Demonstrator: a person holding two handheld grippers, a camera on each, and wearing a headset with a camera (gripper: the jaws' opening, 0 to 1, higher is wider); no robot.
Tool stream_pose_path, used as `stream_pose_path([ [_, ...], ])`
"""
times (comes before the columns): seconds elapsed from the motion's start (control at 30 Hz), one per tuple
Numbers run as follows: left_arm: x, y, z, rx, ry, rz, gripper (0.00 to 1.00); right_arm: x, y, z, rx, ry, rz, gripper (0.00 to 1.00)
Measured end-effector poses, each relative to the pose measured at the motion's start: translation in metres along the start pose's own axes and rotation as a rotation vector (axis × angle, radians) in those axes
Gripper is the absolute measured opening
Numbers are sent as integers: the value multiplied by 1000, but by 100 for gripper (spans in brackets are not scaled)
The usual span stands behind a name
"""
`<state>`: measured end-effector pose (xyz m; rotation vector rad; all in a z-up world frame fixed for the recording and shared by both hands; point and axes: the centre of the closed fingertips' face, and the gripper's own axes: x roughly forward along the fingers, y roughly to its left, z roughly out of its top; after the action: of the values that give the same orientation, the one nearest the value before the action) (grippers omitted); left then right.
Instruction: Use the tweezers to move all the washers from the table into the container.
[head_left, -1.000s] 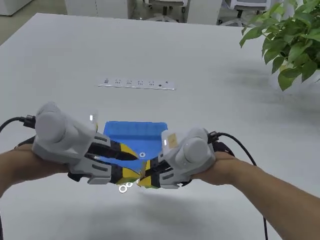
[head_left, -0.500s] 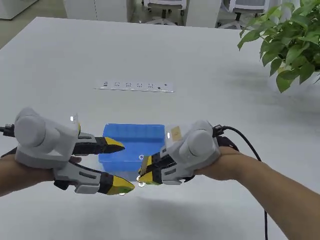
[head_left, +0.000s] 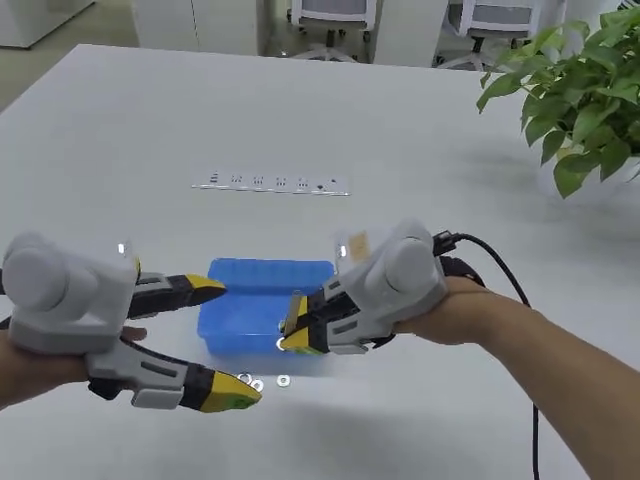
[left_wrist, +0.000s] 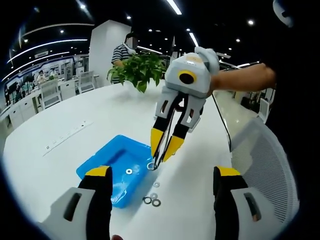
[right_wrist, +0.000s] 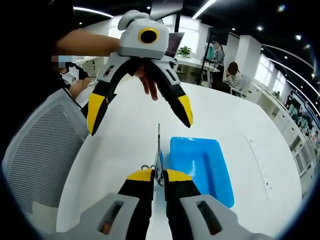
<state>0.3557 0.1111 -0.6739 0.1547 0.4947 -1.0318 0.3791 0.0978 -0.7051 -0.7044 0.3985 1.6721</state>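
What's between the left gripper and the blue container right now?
A few loose washers on the table, between the open left gripper and the blue container; the head view shows it.

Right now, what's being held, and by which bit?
The right tool is shut on the tweezers, pinching their arms partway along; the thin tips poke out. The left tool is open, holding nothing.

Lower left in the head view, the left gripper (head_left: 230, 343) is bulky, rounded and pale grey at the back, with two long black jaws, grey-clad at the base and tipped in yellow. The right gripper (head_left: 292, 335), centre frame, matches it in the same grey, black and yellow. A small white light (head_left: 121, 248) glows on top of each. A black cable (head_left: 490, 275) loops from the right gripper's rear.
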Motion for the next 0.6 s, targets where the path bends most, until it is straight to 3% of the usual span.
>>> stream_pose_path([
  [0.37,-3,4,5,-12,-24,3,99,1,-23,-5,8,9,-37,9],
  [0.6,-2,12,11,-7,-33,9,99,8,-33,-12,21,21,-57,9],
])
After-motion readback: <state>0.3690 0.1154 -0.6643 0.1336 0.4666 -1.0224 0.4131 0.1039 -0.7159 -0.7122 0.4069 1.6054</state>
